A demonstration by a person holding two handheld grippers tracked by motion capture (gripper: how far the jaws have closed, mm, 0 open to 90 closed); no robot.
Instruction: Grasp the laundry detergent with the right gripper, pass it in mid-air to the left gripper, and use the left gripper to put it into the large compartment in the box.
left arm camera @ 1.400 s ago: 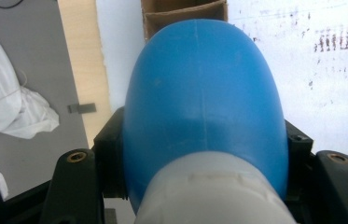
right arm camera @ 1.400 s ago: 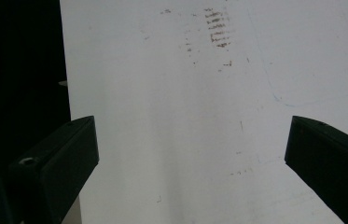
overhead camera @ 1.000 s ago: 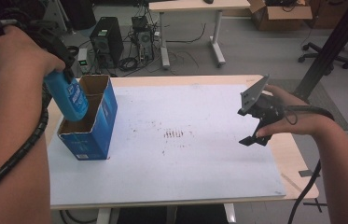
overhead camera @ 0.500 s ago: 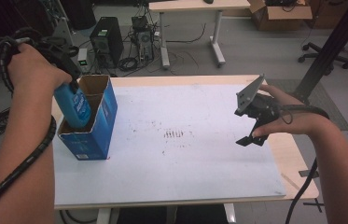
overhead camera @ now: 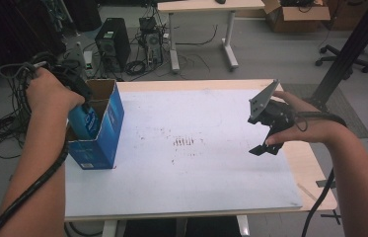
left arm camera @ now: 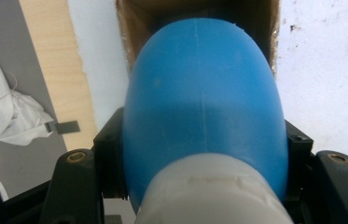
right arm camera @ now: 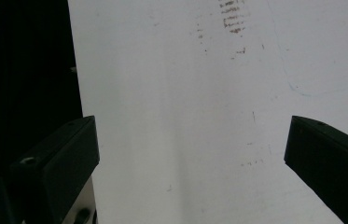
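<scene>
While clamped, bottle [overhead camera: 85,121] lower in box [overhead camera: 103,143]

A wooden table [overhead camera: 314,168] carries a white sheet [overhead camera: 196,173] marked with brownish stains [overhead camera: 184,142]. An open blue box [overhead camera: 103,129] stands at the sheet's left edge.
</scene>
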